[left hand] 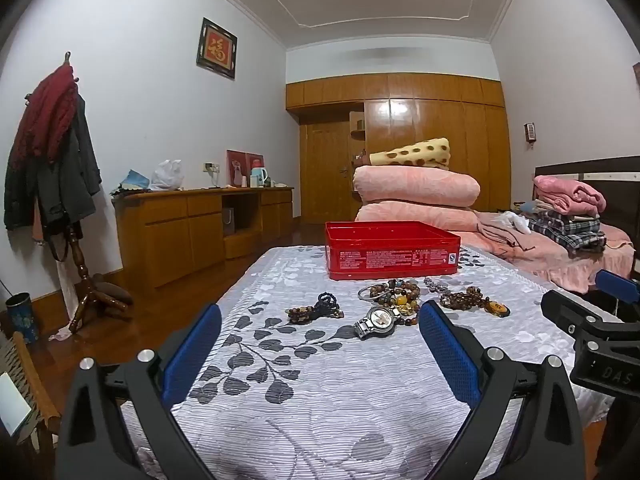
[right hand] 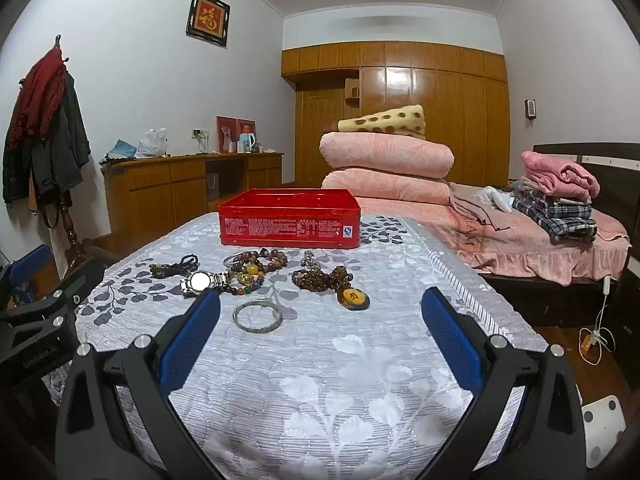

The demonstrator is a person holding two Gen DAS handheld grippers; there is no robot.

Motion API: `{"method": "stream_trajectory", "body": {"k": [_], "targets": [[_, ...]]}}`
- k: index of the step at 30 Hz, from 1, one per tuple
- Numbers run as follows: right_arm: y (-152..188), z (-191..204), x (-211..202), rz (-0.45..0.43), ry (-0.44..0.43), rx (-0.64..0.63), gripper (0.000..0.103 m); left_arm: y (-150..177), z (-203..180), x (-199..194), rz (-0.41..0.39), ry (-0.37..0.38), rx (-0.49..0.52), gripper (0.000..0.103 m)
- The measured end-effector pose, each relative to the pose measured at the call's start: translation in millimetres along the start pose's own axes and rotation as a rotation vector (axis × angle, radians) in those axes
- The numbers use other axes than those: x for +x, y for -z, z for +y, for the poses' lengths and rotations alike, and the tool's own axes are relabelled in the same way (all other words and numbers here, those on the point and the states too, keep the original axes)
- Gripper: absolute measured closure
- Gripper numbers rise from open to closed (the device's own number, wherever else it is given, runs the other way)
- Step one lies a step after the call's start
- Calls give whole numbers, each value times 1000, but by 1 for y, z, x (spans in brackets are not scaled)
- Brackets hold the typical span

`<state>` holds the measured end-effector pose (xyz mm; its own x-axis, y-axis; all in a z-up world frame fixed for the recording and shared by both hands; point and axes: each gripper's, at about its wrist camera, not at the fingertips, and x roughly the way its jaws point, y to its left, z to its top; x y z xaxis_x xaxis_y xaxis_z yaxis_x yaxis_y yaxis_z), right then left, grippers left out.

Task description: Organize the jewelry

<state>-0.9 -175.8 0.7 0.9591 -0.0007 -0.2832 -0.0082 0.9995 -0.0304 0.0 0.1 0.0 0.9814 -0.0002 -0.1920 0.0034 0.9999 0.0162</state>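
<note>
Hovering over the tabletop [right hand: 320, 400], the left claw [left hand: 320, 340] and right claw [right hand: 320, 320] both gape fully wide, gripping nothing. Just ahead of the right claw's left finger lies a silver bangle [right hand: 257, 316]; beyond it sit a watch [right hand: 200, 282], bead bracelets [right hand: 256, 270] and a yellow pendant [right hand: 352, 299]. The red tin [right hand: 290, 218] stands farther ahead, behind the jewelry.

red tin [right hand: 289, 218] inside: hidden by wall | tin label print: too small | silver bangle [left hand: 370, 293]: partly behind beads
</note>
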Motion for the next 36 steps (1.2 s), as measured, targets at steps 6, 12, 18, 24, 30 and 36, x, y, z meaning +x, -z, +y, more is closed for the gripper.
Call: {"method": "stream_trajectory", "body": {"k": [6,12,18,24,30,36], "targets": [[0,-1,0,1,-1,2,5,0,0,0,-2,-2,4,6],[1,-1,-1,-3,-2,3,5,0,0,0,-3,0,4,6],[1,0,1,-1,-2,5,5,0,0,0,-3,-3,6,6],[1,-1,1,0,-2,5,5,0,0,0,-3,-1,6,6],[1,-1,1,0,-2,6,5,0,0,0,-3,-2,7,6],[1,-1,1,1,-2,6,5,0,0,0,-3,-3,7,6]]}}
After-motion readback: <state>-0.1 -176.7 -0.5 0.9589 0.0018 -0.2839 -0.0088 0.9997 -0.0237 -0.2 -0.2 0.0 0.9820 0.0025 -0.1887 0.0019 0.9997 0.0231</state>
